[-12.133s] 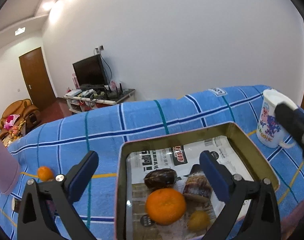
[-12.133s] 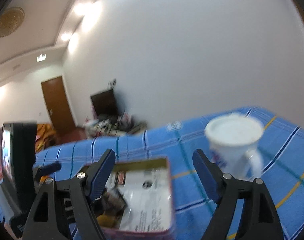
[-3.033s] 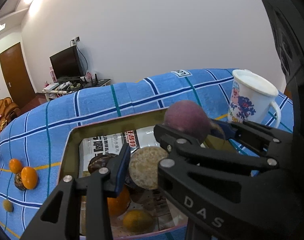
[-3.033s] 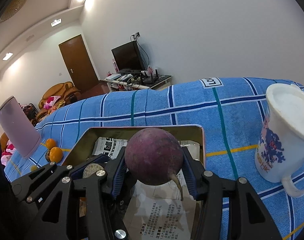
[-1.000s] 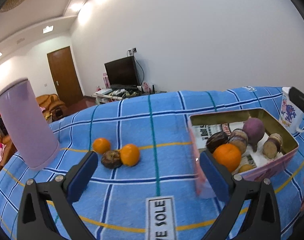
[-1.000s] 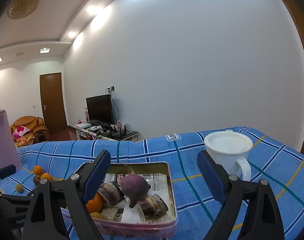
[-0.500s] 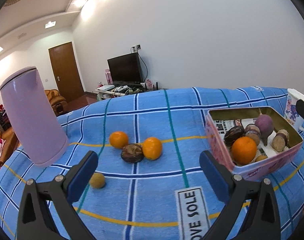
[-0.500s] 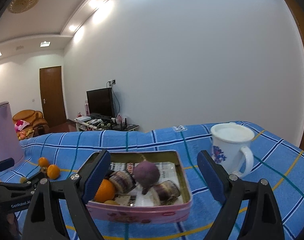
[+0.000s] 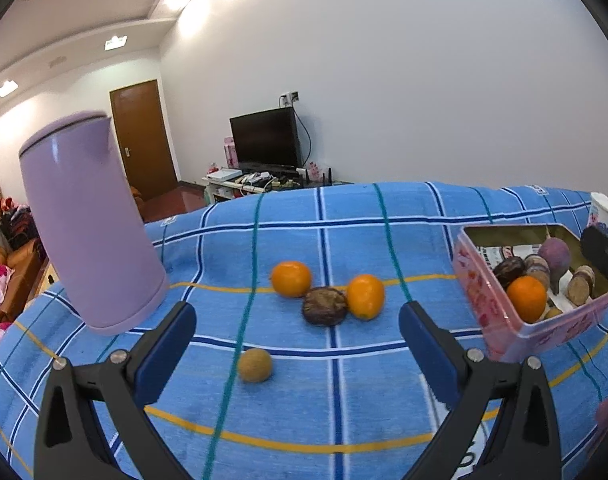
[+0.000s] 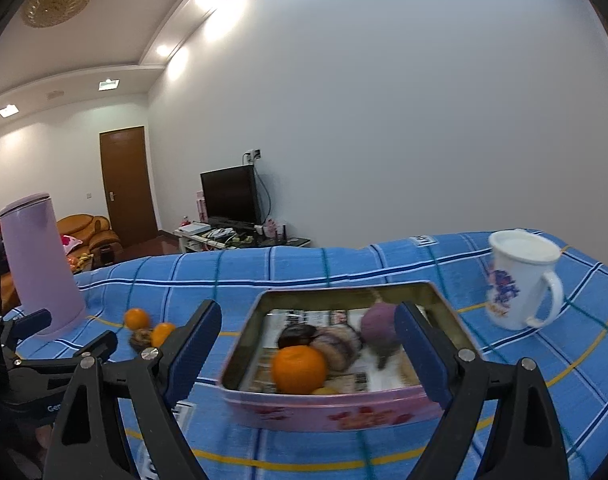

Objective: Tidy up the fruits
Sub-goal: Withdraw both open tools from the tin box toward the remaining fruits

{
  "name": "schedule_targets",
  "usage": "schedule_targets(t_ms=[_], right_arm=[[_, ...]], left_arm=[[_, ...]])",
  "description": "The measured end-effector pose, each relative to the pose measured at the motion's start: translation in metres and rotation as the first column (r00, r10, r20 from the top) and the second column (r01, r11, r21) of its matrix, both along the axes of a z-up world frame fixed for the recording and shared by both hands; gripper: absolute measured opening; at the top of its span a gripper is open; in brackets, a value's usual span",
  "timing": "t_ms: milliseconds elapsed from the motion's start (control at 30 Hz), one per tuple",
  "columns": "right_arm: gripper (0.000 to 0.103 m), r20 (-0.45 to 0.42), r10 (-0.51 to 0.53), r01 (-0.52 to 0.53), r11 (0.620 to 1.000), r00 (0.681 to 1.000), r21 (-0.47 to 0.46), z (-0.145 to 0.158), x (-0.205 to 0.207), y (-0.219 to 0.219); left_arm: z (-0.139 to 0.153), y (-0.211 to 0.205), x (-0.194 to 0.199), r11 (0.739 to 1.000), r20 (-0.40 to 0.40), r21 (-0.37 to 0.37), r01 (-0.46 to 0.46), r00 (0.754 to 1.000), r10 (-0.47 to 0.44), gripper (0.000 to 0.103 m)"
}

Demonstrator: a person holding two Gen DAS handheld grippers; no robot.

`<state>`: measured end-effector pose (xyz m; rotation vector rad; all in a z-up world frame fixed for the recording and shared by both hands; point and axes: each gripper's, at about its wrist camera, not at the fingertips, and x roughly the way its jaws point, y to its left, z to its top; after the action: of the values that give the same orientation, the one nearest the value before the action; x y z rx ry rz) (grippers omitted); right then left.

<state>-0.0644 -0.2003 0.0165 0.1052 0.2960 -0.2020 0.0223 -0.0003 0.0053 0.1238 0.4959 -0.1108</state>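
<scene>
Left wrist: left tool (image 9: 294,334) wide, empty, over bare cloth (image 9: 343,396); right tool (image 10: 307,338) likewise.

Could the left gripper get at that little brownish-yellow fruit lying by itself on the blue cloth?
Probably yes. The left gripper is open and empty, and the small fruit lies alone on the cloth just ahead, between its fingers' line, with nothing blocking it.

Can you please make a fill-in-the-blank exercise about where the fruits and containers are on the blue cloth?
1. Outside the pink tin, ____ oranges lie on the blue cloth.
2. The dark fruit lies between them and touches the ____ one.
3. The tall container left of the fruits is ____ in colour.
4. Both grippers, left and right, are ____.

Missing words: two; right; purple; open
</scene>
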Motion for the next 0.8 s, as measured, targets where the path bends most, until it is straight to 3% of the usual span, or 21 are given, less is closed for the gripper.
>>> schedule_targets(t_ms=[167, 367, 500, 700, 800], right_arm=[[0.089, -0.006, 0.033, -0.033, 0.999, 0.999, 0.0, -0.002, 0.009, 0.024], [0.089, -0.038, 0.086, -0.086, 0.996, 0.996, -0.009, -0.005, 0.026, 0.052], [0.089, -0.072, 0.138, -0.14, 0.99, 0.988, -0.014, -0.007, 0.041, 0.072], [0.089, -0.141, 0.217, -0.22, 0.975, 0.966, -0.011, -0.014, 0.063, 0.098], [0.078, -0.177, 0.236, -0.238, 0.971, 0.955, 0.008, -0.017, 0.073, 0.104]], left_arm=[[-0.003, 0.025, 0.014, 0.999, -0.044, -0.027, -0.03, 0.999, 0.029, 0.103], [-0.01, 0.055, 0.043, 0.999, -0.143, 0.001, -0.054, 0.988, 0.054, 0.103], [-0.008, 0.085, 0.059, 0.995, -0.203, -0.063, -0.078, 0.977, 0.064, 0.103], [-0.004, 0.118, 0.069, 0.984, -0.218, -0.12, -0.129, 0.971, 0.1, 0.103], [-0.006, 0.116, 0.071, 0.986, -0.228, -0.117, -0.122, 0.969, 0.093, 0.103]])
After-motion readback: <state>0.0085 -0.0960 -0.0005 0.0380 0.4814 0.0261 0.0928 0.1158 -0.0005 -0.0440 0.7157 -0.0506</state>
